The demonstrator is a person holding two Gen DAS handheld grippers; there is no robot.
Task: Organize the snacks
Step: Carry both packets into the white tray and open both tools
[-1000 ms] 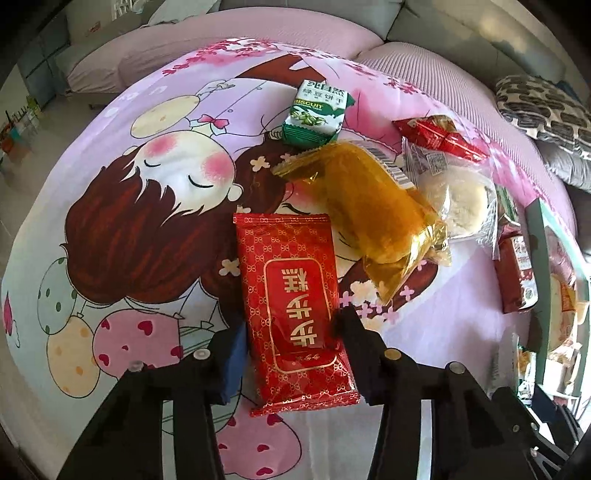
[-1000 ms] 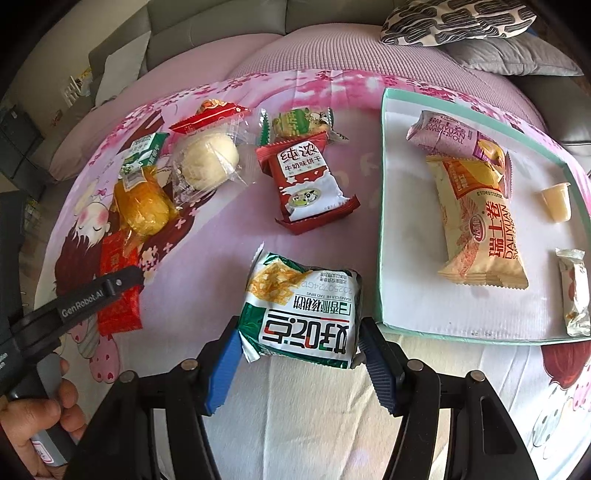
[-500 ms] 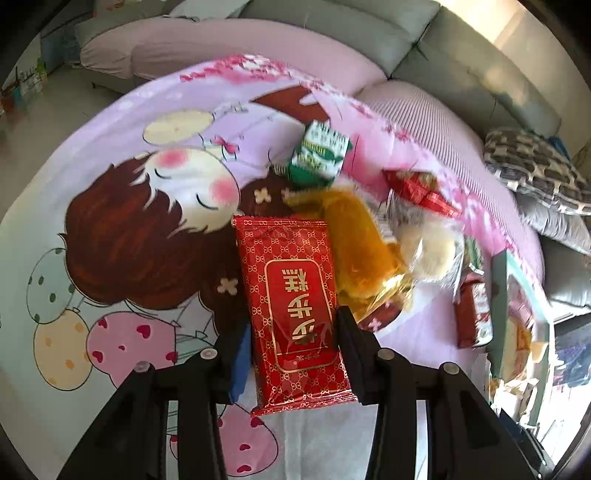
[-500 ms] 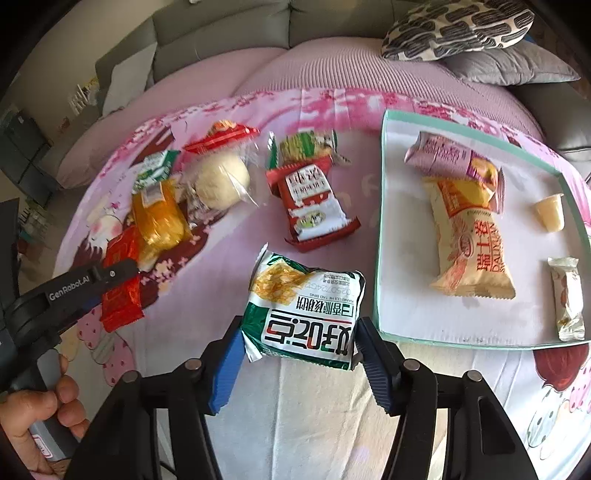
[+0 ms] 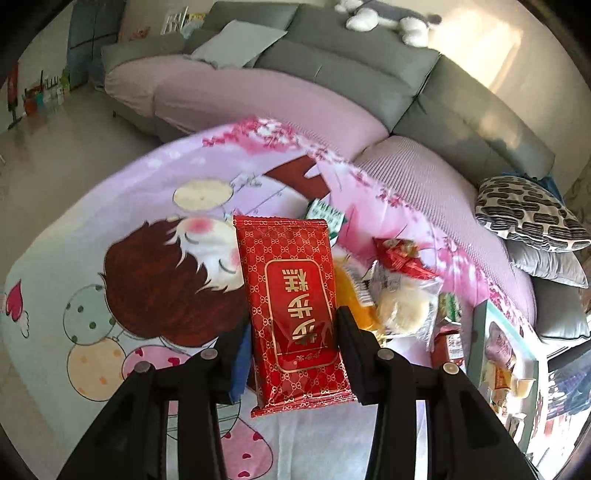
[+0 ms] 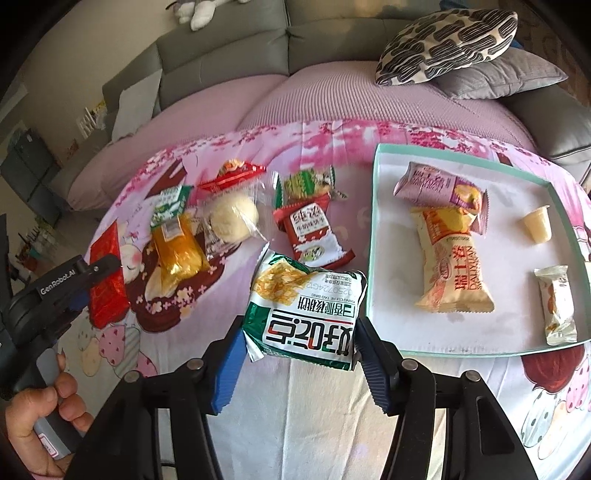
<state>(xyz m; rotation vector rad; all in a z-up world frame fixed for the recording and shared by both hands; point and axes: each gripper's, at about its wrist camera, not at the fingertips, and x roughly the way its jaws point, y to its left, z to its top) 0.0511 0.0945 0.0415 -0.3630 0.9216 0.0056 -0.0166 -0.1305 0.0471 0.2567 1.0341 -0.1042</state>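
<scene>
Each hand-held gripper holds one packet lifted, probably for the tray [image 6: 373,236]: left hand-held gripper [image 5: 291,354] grips the red packet [image 5: 291,295], right hand-held gripper [image 6: 299,354] the green-white packet [image 6: 306,306] just beside the tray.

I see a big grey sofa [image 5: 369,70] curving around the room. Its seats have a pink cover [image 5: 266,99]. A pale grey cushion [image 5: 240,42] leans on the sofa back. A black and cream patterned pillow [image 6: 447,38] sits on a plain grey pillow [image 6: 502,74]. A soft toy [image 5: 384,18] lies on top of the sofa. The floor [image 5: 48,144] is shiny and pale. Warm sunlight falls on the wall [image 5: 476,40] behind the sofa.
</scene>
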